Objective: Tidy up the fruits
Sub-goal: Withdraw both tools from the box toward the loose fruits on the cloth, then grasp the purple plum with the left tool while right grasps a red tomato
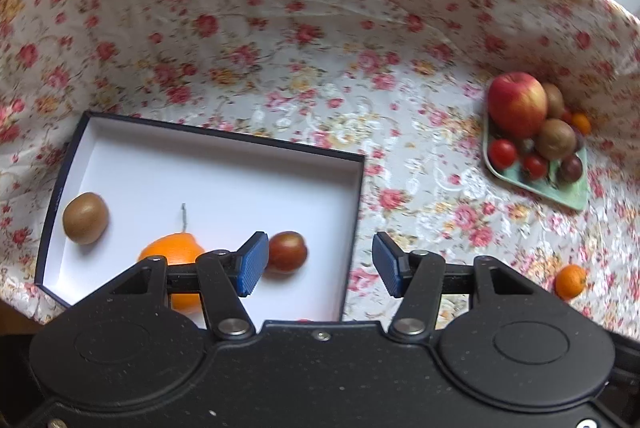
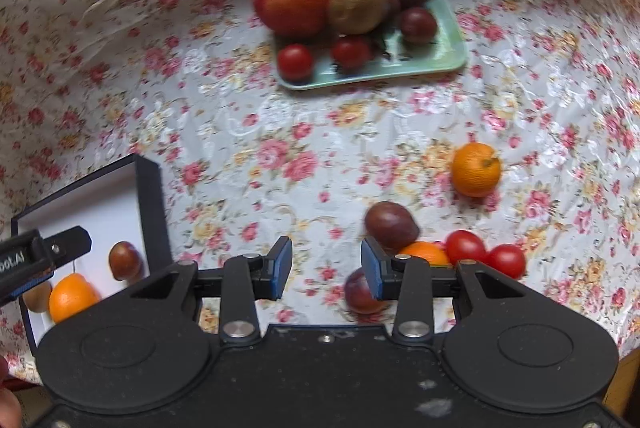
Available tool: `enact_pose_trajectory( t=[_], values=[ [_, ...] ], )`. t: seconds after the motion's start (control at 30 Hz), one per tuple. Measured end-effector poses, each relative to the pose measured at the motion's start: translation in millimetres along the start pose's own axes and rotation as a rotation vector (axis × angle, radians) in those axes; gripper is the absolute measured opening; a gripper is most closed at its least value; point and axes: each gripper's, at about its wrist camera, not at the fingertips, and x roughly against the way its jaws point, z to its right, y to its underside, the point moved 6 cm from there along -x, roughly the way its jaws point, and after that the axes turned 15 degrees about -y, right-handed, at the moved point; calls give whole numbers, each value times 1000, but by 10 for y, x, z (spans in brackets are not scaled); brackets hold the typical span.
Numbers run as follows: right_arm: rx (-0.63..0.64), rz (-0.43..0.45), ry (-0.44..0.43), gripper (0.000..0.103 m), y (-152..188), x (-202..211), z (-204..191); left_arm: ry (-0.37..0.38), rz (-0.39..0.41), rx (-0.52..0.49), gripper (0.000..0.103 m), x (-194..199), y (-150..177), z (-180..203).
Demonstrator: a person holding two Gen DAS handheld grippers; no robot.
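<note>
**Surfaces under my claws**

My left gripper (image 1: 318, 265) is matt black speckled plastic with ribbed blue pads (image 1: 253, 264) and bright metal pivot pins (image 1: 235, 327). The floral tablecloth (image 1: 400, 132) looks like slightly shiny, creased cloth. The box (image 1: 216, 184) is smooth white card inside. The green tray (image 2: 432, 60) shines glossy, as do the tomatoes (image 2: 464, 247); the kiwi (image 1: 85, 217) is dull and fuzzy.

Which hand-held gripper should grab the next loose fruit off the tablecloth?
Probably the right hand-held gripper: it is open, with a dark plum just ahead of its fingers. The left hand-held gripper hangs open over the box.
</note>
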Motion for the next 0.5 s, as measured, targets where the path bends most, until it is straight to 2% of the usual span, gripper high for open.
enact_pose_trajectory(
  t=[0.27, 0.5],
  values=[
    [-104, 36, 14, 41, -107, 250, 519, 17, 31, -146, 61, 130, 142, 565],
    [-181, 42, 70, 41, -161, 383, 1057, 128, -35, -259, 61, 172, 384, 1149]
  ],
)
